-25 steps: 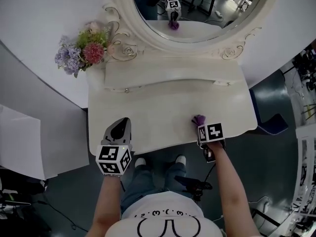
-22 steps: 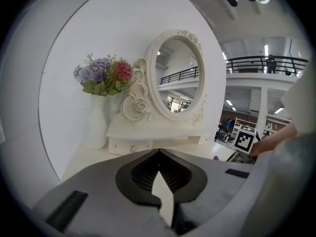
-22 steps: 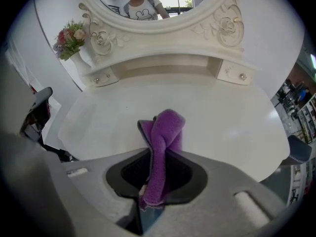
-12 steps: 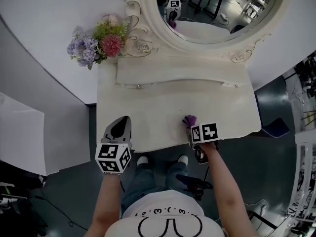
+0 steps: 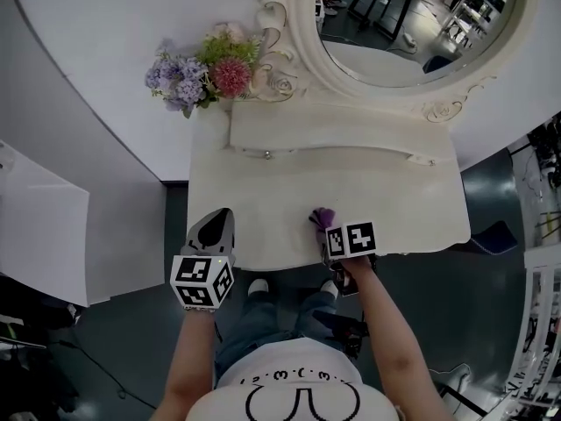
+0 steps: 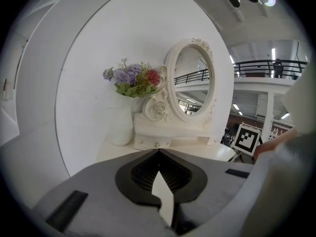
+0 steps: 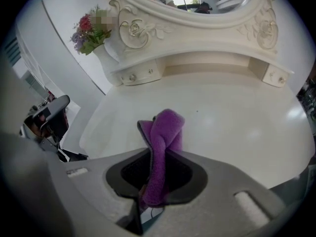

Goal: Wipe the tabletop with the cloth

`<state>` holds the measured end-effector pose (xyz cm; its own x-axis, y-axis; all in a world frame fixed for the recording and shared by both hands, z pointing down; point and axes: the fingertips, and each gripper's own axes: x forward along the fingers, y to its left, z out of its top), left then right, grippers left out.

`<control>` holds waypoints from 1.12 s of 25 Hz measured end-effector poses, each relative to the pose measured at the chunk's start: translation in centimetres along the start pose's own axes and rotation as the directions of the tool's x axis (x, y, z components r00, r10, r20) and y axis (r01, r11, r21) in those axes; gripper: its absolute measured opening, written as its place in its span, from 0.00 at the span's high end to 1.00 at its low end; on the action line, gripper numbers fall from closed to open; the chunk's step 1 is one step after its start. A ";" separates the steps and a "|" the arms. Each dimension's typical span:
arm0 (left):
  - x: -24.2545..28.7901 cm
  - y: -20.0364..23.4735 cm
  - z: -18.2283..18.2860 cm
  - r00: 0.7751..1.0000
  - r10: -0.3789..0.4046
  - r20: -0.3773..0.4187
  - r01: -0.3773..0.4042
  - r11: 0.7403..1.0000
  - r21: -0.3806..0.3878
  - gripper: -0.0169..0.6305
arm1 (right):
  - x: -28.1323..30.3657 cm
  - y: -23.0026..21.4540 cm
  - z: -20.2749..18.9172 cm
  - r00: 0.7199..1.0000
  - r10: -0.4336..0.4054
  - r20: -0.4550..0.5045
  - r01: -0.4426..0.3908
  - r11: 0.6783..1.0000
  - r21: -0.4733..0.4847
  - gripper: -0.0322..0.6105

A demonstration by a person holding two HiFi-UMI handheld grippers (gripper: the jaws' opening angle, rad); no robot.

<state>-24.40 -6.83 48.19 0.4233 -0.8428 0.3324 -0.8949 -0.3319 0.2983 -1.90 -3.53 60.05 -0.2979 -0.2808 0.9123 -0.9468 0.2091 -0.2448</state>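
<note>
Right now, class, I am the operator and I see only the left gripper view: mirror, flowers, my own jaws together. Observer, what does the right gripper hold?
Observer: The right gripper is shut on a purple cloth, with a fold of it standing up between the jaws.
Operator: Where is that cloth on the tabletop?
Observer: In the head view it sits near the front edge of the tabletop, about midway along it.
Operator: And where is my left gripper?
Observer: The left gripper is at the tabletop's front left corner, well to the left of the cloth.
</note>
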 end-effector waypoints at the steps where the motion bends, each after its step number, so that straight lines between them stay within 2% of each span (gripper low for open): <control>1: -0.2 0.3 0.0 1.000 0.003 0.001 -0.003 1.000 -0.001 0.98 | 0.2 0.5 0.1 1.000 0.005 0.000 -0.005 1.000 -0.002 0.84; 12: -1.7 3.2 0.0 0.999 0.037 0.008 -0.036 0.999 -0.019 0.98 | 2.0 5.8 1.4 0.998 0.069 -0.001 -0.069 0.997 -0.015 0.84; 28: -4.5 7.2 -1.1 0.993 0.117 -0.003 -0.117 0.992 -0.053 0.98 | 5.5 16.6 3.2 0.978 0.207 -0.001 -0.207 0.976 -0.064 0.84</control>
<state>-32.65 -4.96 49.81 0.3163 -0.8745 0.3677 -0.9295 -0.2083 0.3043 -19.67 -4.59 59.91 -0.4878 -0.2303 0.8421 -0.8548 0.3220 -0.4071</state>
